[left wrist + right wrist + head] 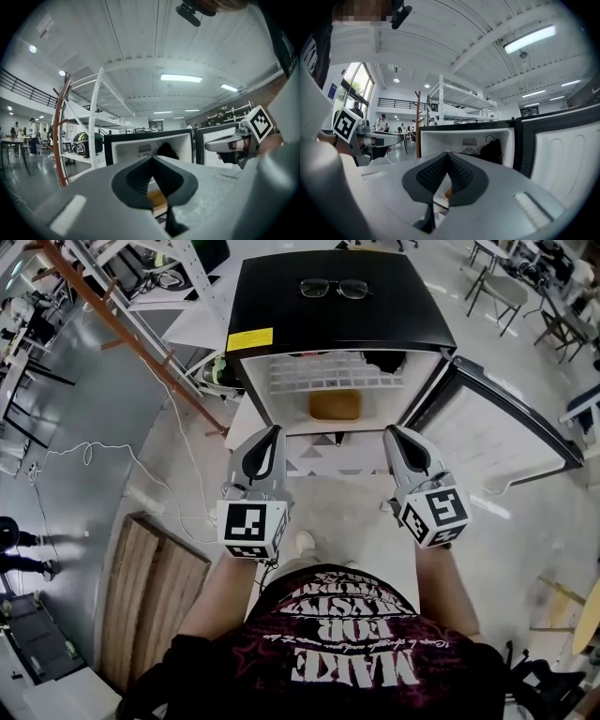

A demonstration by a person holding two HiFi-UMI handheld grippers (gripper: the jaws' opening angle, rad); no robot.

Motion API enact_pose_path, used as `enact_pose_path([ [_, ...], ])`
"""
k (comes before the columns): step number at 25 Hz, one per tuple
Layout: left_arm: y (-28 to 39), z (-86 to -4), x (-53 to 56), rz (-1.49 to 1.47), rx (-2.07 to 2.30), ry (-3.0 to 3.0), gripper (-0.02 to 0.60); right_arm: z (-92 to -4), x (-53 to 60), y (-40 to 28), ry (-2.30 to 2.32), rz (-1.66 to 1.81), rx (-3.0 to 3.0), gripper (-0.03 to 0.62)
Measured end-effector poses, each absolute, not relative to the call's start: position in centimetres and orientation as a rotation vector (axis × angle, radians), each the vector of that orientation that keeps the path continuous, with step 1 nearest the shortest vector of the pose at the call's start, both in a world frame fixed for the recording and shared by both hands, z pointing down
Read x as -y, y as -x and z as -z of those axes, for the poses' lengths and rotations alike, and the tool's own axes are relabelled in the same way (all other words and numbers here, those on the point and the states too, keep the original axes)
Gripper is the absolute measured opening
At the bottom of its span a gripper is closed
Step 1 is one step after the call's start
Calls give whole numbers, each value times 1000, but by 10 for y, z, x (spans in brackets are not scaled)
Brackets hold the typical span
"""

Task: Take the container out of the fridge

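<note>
- White inner floor (382, 410) of the small black fridge, straight ahead of both jaws: a squat amber-brown container (335, 405) sits on it.
- Glossy black fridge top (281, 296), farther beyond the jaws: dark-rimmed spectacles (335, 287) lie there.

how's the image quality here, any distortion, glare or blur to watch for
Head view: strong fisheye bend, the fridge edges bow, yet the container inside is sharp and evenly lit. Left gripper view: dark round vignette, ceiling light blown out, the left gripper up close looks soft. Right gripper view: same vignette, and a ceiling strip light glares.
</note>
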State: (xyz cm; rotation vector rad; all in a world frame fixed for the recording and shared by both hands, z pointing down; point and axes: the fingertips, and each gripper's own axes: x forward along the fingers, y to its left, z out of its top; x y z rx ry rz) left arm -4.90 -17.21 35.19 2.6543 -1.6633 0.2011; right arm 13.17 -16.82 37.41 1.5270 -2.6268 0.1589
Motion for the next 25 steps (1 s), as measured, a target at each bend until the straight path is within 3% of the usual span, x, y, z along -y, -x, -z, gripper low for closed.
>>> enact_pose_path([
  [25,72,-368,231,-171,1423,-2772,0,-375,201,-101,-1730,-159,2485,25],
])
